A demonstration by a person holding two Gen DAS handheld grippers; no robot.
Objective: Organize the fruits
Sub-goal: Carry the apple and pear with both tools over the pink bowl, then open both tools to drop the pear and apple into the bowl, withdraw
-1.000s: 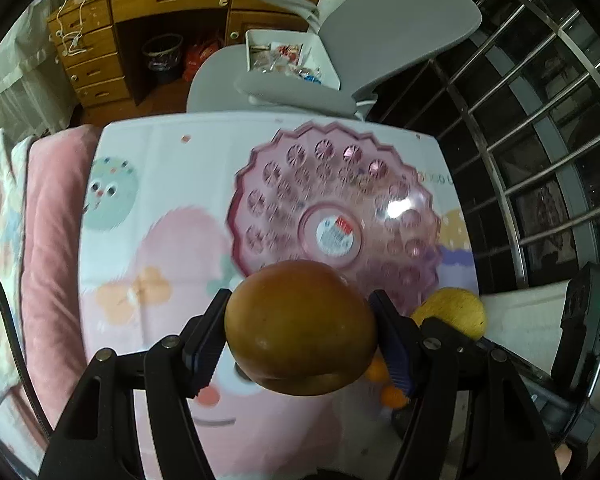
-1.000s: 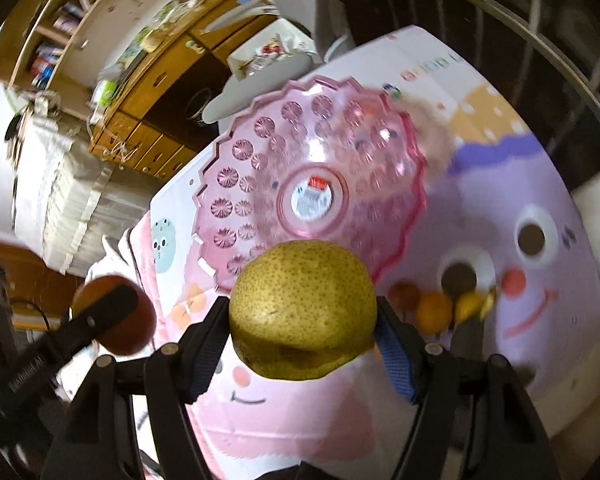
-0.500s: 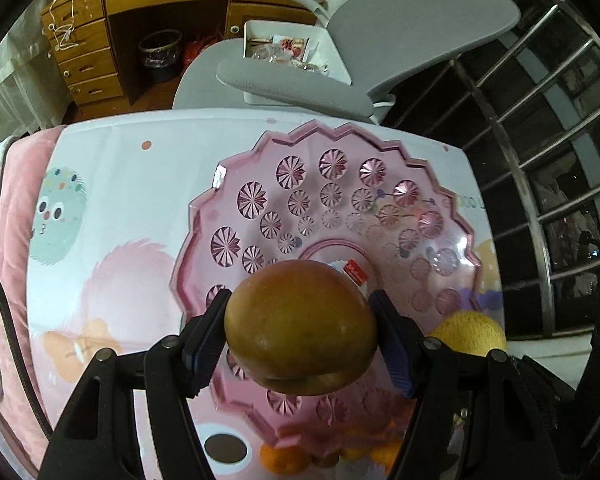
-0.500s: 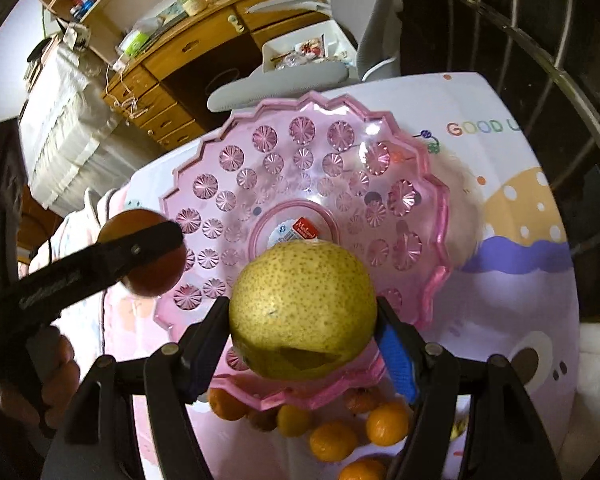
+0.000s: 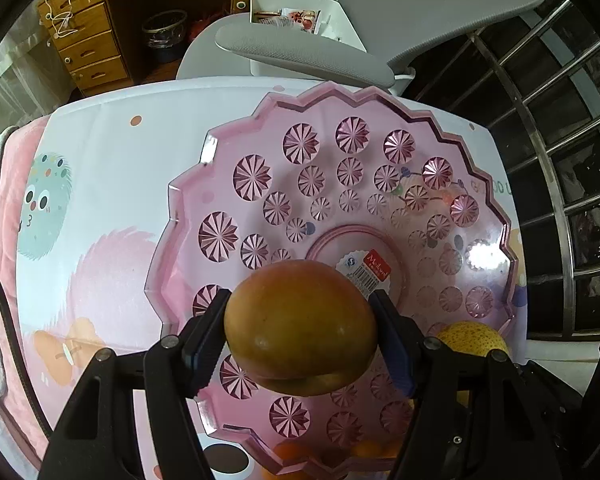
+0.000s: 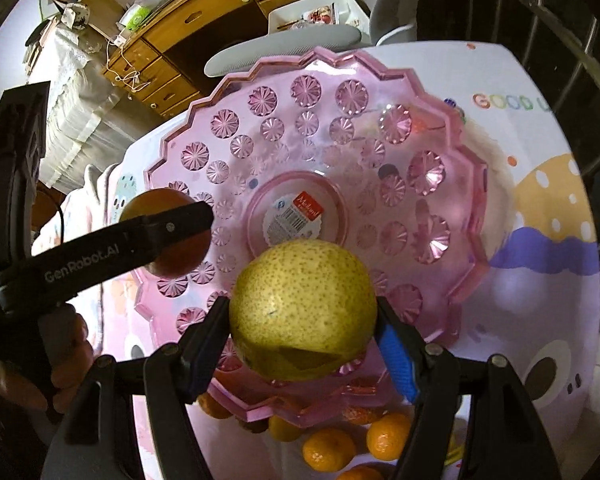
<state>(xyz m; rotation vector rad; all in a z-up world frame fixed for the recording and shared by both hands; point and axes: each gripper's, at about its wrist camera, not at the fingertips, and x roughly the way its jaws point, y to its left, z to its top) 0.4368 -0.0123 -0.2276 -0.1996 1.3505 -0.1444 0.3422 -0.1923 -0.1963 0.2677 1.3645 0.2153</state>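
While poised above the pink dish [image 5: 188, 216], left tongs [image 5: 300, 334] gripping a brown fruit [image 5: 300, 328], right tongs [image 6: 302, 334] a yellow pear [image 6: 302, 308].

My left gripper [image 5: 300, 344] and right gripper [image 6: 302, 346] have black angular arms with small silver screws and ribbed blue pads. At 9 o'clock in the right view, one black arm carries the white marking "GenRobot.AI".
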